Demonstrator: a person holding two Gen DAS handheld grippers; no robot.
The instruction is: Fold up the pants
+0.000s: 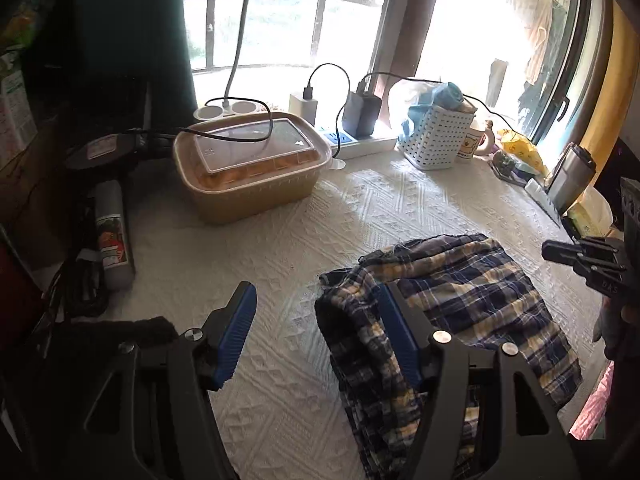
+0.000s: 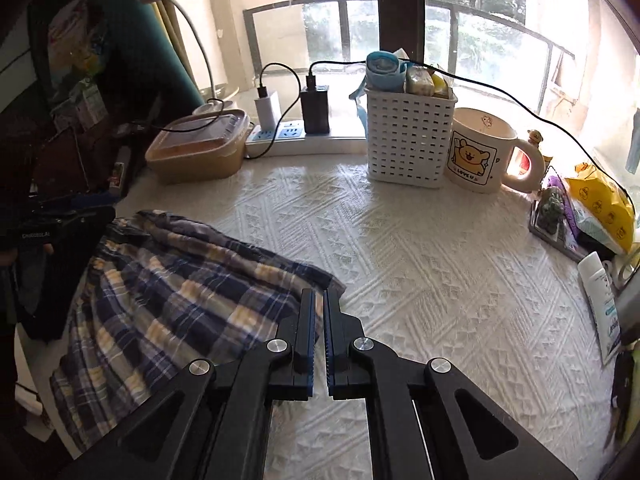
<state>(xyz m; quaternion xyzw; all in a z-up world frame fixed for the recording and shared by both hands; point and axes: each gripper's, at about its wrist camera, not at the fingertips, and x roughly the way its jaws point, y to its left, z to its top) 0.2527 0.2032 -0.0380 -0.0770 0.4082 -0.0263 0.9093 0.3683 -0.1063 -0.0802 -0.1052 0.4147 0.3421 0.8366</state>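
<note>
My left gripper (image 1: 316, 336) has its jaws wide apart, nothing between them; its right finger sits over the near left edge of the plaid pants (image 1: 440, 312), though I cannot tell if it touches the cloth. My right gripper (image 2: 319, 334) has its jaws drawn together with only a thin slit between the blue pads (image 2: 310, 344); the tips sit at the right edge of the pants, and I cannot tell whether any cloth is caught in the slit. The pants lie bunched and partly folded on the white textured table cover (image 2: 420, 264), at the near side of the table. At the far side, from left to right in the right wrist view: a tan lidded container (image 2: 196, 152), a white power strip (image 2: 304, 142) with two chargers plugged in, a white perforated basket (image 2: 408, 140) and a cream bear mug (image 2: 480, 152). A yellow packet (image 2: 600, 200) lies at the far right edge.
</note>
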